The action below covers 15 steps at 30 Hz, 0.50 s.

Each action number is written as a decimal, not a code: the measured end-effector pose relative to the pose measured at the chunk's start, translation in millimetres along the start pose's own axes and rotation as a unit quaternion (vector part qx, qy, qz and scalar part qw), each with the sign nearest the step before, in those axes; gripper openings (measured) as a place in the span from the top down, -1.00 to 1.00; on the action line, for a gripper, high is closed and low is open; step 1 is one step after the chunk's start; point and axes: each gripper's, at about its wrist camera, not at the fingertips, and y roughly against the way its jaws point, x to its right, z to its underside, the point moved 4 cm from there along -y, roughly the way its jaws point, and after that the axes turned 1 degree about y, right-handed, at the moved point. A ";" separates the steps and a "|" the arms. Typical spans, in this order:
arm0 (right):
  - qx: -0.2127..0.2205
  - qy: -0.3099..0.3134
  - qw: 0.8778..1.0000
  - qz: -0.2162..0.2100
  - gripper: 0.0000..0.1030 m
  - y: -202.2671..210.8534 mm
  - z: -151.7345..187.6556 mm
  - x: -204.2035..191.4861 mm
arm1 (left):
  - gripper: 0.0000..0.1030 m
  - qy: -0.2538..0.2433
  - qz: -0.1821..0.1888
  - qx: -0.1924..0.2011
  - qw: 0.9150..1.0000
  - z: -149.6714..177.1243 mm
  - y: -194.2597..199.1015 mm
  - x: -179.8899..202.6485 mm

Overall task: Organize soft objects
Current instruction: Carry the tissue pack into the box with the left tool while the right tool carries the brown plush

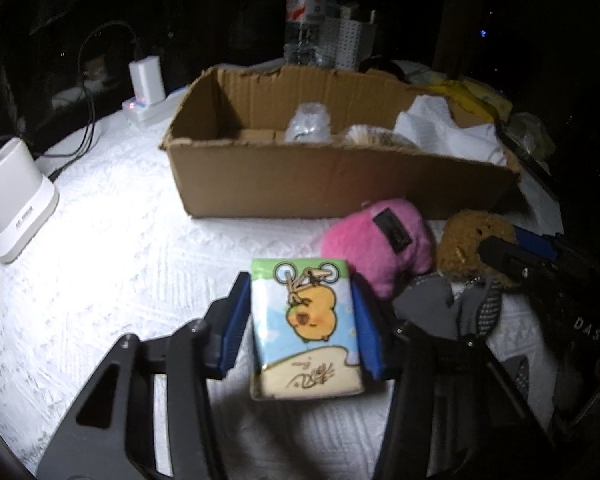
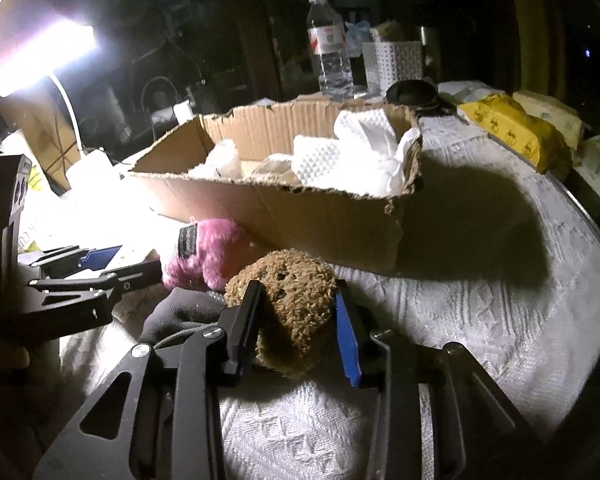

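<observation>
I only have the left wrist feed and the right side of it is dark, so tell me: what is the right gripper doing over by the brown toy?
Observer: The right gripper has the brown plush toy between its fingers, both pads against its sides.
Operator: Is anything lying right beside that toy that I might snag?
Observer: A dark grey glove-like cloth lies just left of it, next to the pink plush toy.
Operator: What fills the right end of the cardboard box?
Observer: White dimpled cloth or paper, piled against the cardboard box end wall and reaching its rim.
</observation>
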 end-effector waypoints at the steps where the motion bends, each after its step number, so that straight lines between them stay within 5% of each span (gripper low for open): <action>1: 0.005 0.004 1.000 0.009 0.30 1.8 -0.8 -0.3 | 0.04 -0.002 0.000 0.002 1.000 -0.9 0.5 1.5; 15: 0.055 0.033 0.998 0.016 0.30 32.1 -16.5 -16.9 | 0.04 -0.009 0.006 0.072 0.997 -39.4 39.9 2.4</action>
